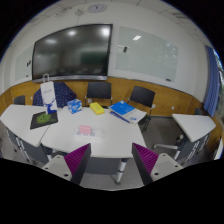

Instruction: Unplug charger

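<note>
My gripper (112,165) is open and empty, with its magenta pads (79,160) set wide apart above the near edge of a white table (100,130). I cannot make out a charger or a socket from here. Far beyond the fingers, on the left table, a small dark object lies on a green sheet (42,120) beside a white upright item (47,93). It is too small to tell what it is.
White tables stand grouped in a classroom, with another white table (195,125) to the right. A blue stack (122,109), a yellow item (97,109) and a blue item (73,105) lie on them. Dark chairs (99,91) stand behind. A large screen (72,50) and whiteboard (150,52) hang on the far wall.
</note>
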Motion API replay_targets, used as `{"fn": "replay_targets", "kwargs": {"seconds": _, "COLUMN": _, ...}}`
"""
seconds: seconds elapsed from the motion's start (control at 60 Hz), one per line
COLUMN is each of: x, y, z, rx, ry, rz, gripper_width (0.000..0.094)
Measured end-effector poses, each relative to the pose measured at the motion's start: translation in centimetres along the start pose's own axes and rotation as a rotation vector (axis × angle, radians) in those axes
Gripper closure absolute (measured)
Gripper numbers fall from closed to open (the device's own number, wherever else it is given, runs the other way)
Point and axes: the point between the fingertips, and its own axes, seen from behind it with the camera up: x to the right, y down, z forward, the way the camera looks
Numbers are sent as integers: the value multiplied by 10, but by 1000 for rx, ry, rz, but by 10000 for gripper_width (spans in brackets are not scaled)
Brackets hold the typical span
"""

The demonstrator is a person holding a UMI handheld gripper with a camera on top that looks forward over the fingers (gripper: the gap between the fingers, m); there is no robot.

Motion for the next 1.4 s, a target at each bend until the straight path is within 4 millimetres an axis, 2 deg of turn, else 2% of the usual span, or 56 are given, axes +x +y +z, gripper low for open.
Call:
{"fn": "replay_targets", "kwargs": {"seconds": 0.217, "x": -68, "y": 10, "z": 43, "rx": 1, "ry": -89, "rz": -10, "gripper_width": 81}}
{"fn": "replay_targets", "kwargs": {"seconds": 0.333, "x": -99, "y": 17, "z": 68, "rx": 13, "ry": -107, "rz": -7, "gripper_width": 84}}
{"fn": "replay_targets", "kwargs": {"seconds": 0.467, "x": -126, "y": 21, "z": 106, "rx": 52, "ry": -113, "rz": 10, "gripper_width": 83}}
{"fn": "replay_targets", "kwargs": {"seconds": 0.583, "x": -145, "y": 26, "z": 147, "rx": 82, "ry": -114, "rz": 25, "gripper_width": 82}}
{"fn": "replay_targets", "kwargs": {"seconds": 0.783, "x": -154, "y": 27, "z": 225, "rx": 126, "ry": -58, "rz": 54, "gripper_width": 83}}
{"fn": "replay_targets", "kwargs": {"seconds": 0.9, "x": -167, "y": 28, "z": 270, "rx": 129, "ry": -88, "rz": 80, "gripper_width": 83}}
{"fn": "replay_targets", "kwargs": {"seconds": 1.05, "x": -160, "y": 23, "z": 320, "rx": 150, "ry": -46, "rz": 69, "gripper_width": 82}}
{"fn": "replay_targets", "kwargs": {"seconds": 1.167, "x": -164, "y": 16, "z": 346, "rx": 154, "ry": -74, "rz": 84, "gripper_width": 84}}
{"fn": "replay_targets", "kwargs": {"seconds": 1.317, "x": -169, "y": 13, "z": 361, "rx": 146, "ry": -76, "rz": 86, "gripper_width": 74}}
{"fn": "replay_targets", "kwargs": {"seconds": 1.333, "x": -171, "y": 14, "z": 363, "rx": 140, "ry": -77, "rz": 89, "gripper_width": 50}}
{"fn": "replay_targets", "kwargs": {"seconds": 1.383, "x": -166, "y": 14, "z": 363, "rx": 145, "ry": -48, "rz": 87, "gripper_width": 365}}
{"fn": "replay_targets", "kwargs": {"seconds": 1.4, "x": -167, "y": 15, "z": 364, "rx": 137, "ry": -48, "rz": 92, "gripper_width": 364}}
